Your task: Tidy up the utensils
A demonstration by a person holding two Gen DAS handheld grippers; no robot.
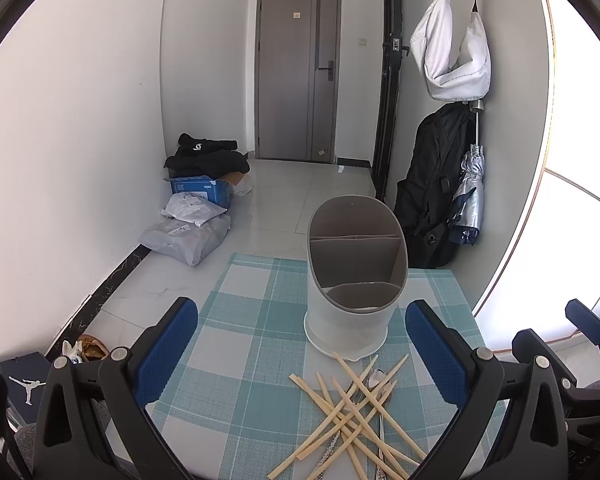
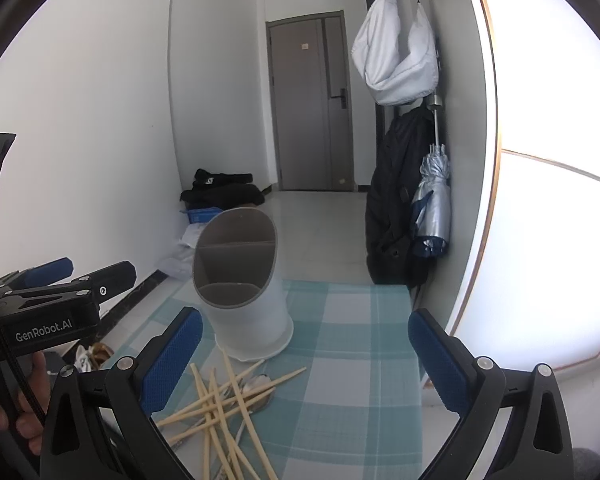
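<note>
A white utensil holder [image 1: 350, 312] with grey inner dividers stands upright on a teal checked placemat [image 1: 244, 320]; its compartments look empty. Just in front of it lies a crossed heap of pale wooden chopsticks [image 1: 352, 412] with metal spoons [image 1: 374, 380] among them. My left gripper [image 1: 300, 348] hovers open above the mat, the heap between and below its blue pads. In the right wrist view the holder [image 2: 248, 312] is left of centre and the chopsticks [image 2: 224, 404] lie lower left. My right gripper [image 2: 306, 356] is open with nothing held; the left gripper [image 2: 56, 276] shows at the left edge.
The placemat [image 2: 340, 340] ends near a wall with a hanging white bag [image 1: 452, 60], black backpack [image 1: 432, 196] and folded silver umbrella [image 1: 470, 196]. Parcels [image 1: 188, 232], a blue box and black clothes lie on the tiled floor by the left wall. A grey door [image 1: 298, 76] stands behind.
</note>
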